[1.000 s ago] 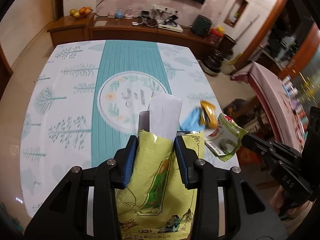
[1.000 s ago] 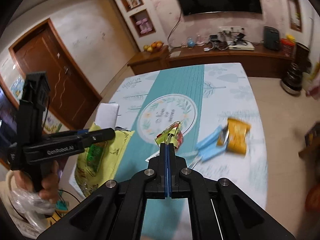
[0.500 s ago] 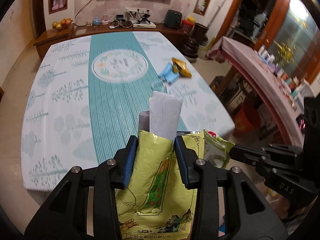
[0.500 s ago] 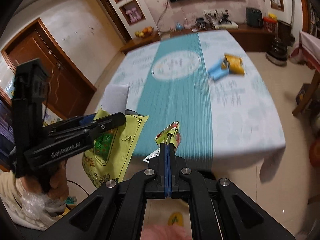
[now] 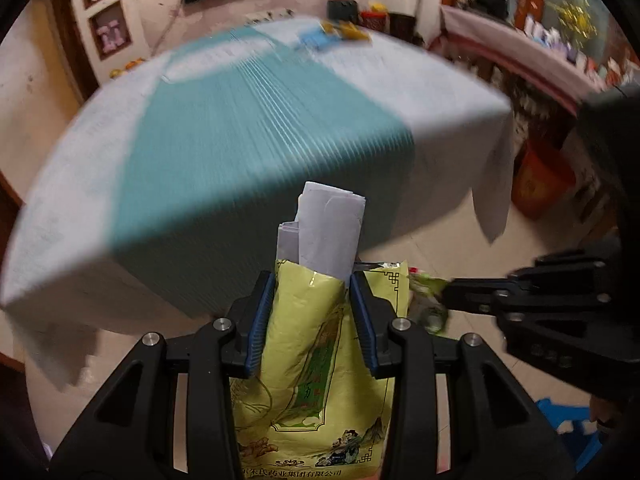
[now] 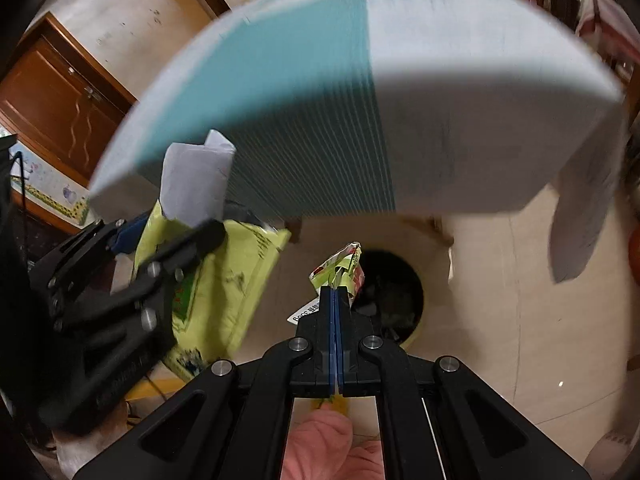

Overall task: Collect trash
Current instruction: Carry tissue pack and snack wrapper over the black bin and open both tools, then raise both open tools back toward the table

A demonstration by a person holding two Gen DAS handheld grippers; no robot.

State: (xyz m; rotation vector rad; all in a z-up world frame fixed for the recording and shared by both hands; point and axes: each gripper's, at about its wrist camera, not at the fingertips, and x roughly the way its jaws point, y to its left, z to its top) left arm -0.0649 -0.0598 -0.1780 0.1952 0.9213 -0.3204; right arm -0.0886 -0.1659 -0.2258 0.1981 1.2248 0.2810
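the left tool [image 5: 312, 300] is closed partway around a yellow-green bag [image 5: 316, 360] with folded white paper [image 5: 328, 232] sticking out of its top. the right tool [image 6: 335, 300] is pinched tight on a crumpled wrapper [image 6: 340, 266], held above a dark round bin [image 6: 392, 292] on the floor, beside the table [image 6: 460, 80]. more trash [image 5: 336, 34] lies blurred at the table's far end.

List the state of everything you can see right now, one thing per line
left gripper: shut on the yellow bag, off the table.
yellow bag: held, white paper sticking out of its top.
right gripper: shut on the crumpled wrapper, above the bin.
bin: open, on the floor.
blue and yellow wrappers: lying on the table, blurred.
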